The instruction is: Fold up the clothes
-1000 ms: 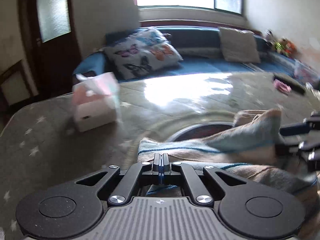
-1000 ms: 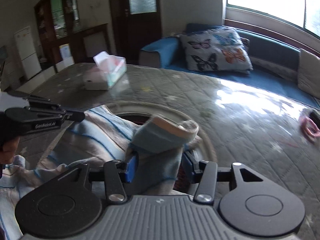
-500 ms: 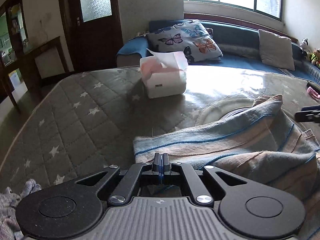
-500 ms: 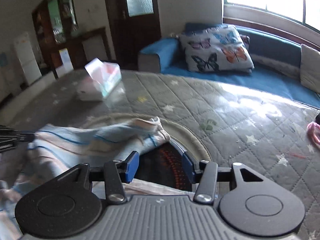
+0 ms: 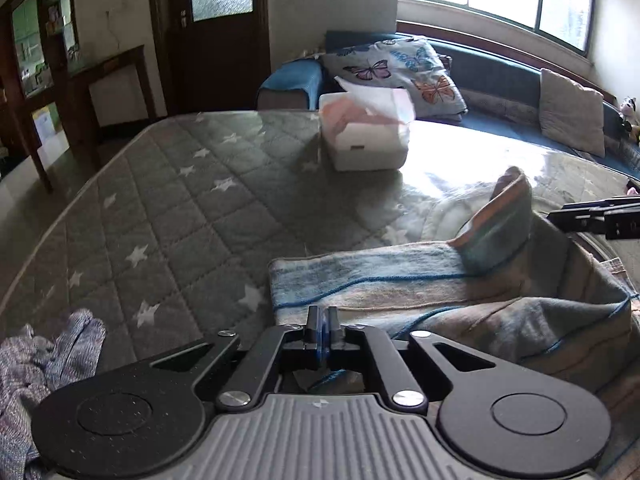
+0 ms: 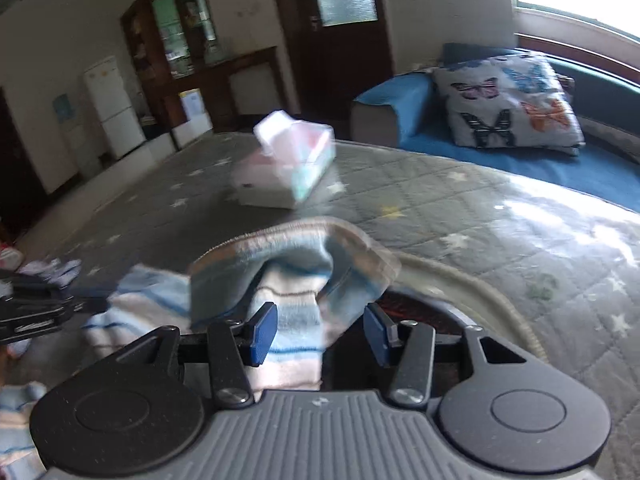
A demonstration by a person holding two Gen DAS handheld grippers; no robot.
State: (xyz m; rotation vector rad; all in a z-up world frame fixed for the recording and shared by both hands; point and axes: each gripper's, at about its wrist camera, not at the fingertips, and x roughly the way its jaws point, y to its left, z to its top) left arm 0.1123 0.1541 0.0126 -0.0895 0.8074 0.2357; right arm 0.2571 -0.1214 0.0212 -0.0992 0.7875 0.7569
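A striped blue and beige garment (image 5: 440, 292) lies across the lower right of the left wrist view, on a grey quilted table cover (image 5: 168, 216) dotted with white stars. The left gripper (image 5: 322, 334), at bottom centre, has its jaws pressed together; a bit of cloth seems to sit just behind them, so it probably pinches the garment's near edge. A fold of the garment stands up at right centre, near the right gripper's dark tips at the right edge.

In the right wrist view, which is blurred, the right gripper (image 6: 320, 330) has its blue pads (image 6: 262, 332) set wide apart, with the raised fold between them but not clamped.

To fold well, the pads should likely close fully on the fold before any lift, then carry it over evenly while the left side keeps the edge taut and flat.

Both tools point forward and slightly downward over the table, low to the cloth. A white tissue box (image 5: 366, 132) stands beyond the garment at upper centre, well apart. A crumpled grey cloth (image 5: 48, 356) sits at lower left
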